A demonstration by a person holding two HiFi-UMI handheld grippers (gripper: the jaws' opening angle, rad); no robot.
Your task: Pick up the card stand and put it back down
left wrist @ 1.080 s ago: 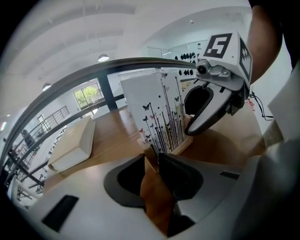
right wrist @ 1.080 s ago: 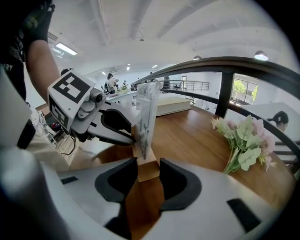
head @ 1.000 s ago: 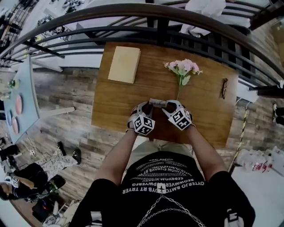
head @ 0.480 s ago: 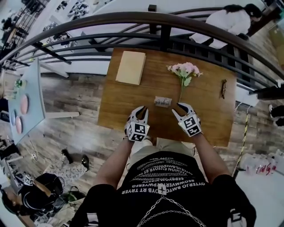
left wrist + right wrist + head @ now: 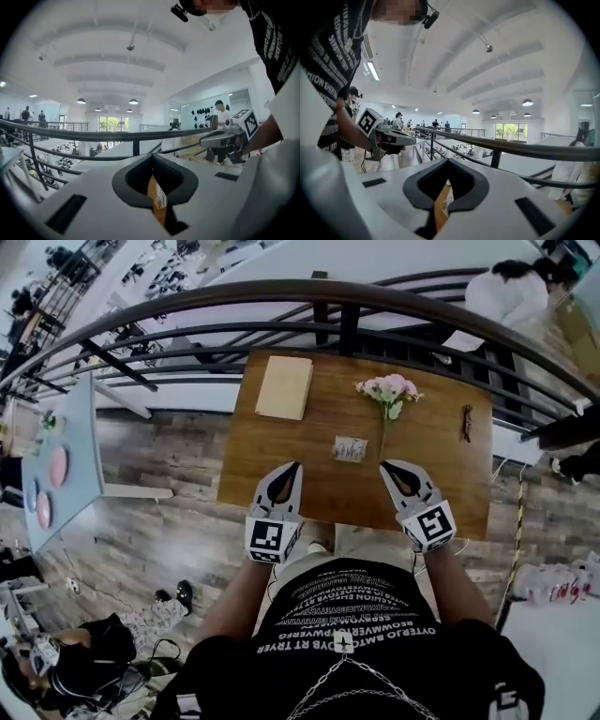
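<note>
A second ago both claws were down at the card stand [image 5: 350, 448], one at each end of it. Half a second ago they had drawn back toward the person, leaving it on the wooden surface [image 5: 427, 442]. Now the left claw [image 5: 291, 468] and the right claw [image 5: 386, 466] appear larger and higher in the head view, lifted clear of the surface and spread further apart. Their marker cubes sit close to the person's chest. Both pairs of jaws have just been closing. Each gripper view shows its jaws brought together with nothing clamped between them, and both claws point out toward the dark railing [image 5: 337, 296]. The card stand is in the same spot as half a second ago. It stands near the middle of the surface, just left of the stem of the pink flowers [image 5: 389, 388], beyond both claw tips and between them. It sits somewhat nearer the right claw and touches neither. A tan book [image 5: 285, 387] lies at the far left of the surface, well apart from the stand.
</note>
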